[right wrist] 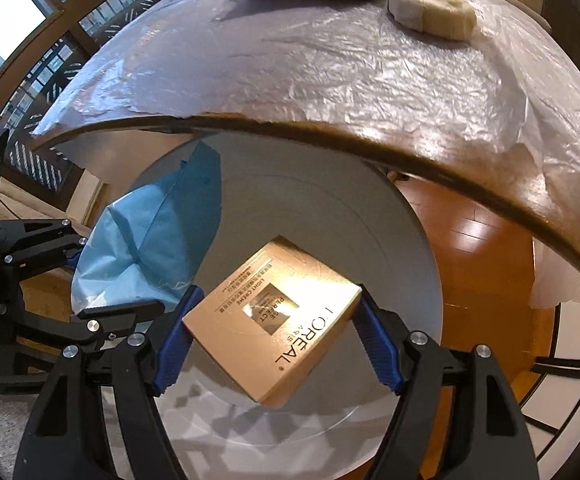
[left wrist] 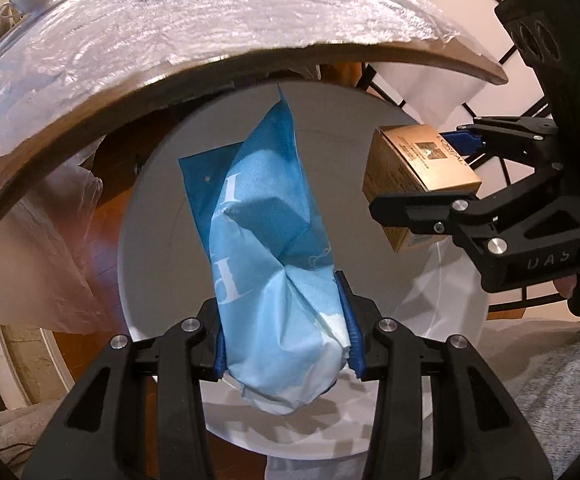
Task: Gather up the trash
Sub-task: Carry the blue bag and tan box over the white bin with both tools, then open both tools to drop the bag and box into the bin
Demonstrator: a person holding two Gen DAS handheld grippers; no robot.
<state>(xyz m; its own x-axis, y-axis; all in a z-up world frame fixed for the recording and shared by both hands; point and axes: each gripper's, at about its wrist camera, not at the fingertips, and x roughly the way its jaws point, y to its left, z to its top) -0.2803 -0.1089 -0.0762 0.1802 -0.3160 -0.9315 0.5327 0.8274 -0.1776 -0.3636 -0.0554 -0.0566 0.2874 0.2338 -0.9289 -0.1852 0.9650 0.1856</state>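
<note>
above the grey bin (left wrist: 162, 240) — left fingers (left wrist: 347, 320) pinch the blue bag (left wrist: 266, 248), right fingers (right wrist: 377, 340) pinch the gold box (right wrist: 274, 320).

Crumpled bag (left wrist: 274, 264): two-tone blue, dark and light, white lettering. Box (right wrist: 274, 320): gold-tan, dark print, one metallic square. Gripper pads (right wrist: 377, 344) are seen blue on black frames. Bin (right wrist: 329, 208) is grey; floor (right wrist: 473, 248) glossy orange-brown wood; table cover (right wrist: 329, 72) translucent whitish, crinkled.
</note>
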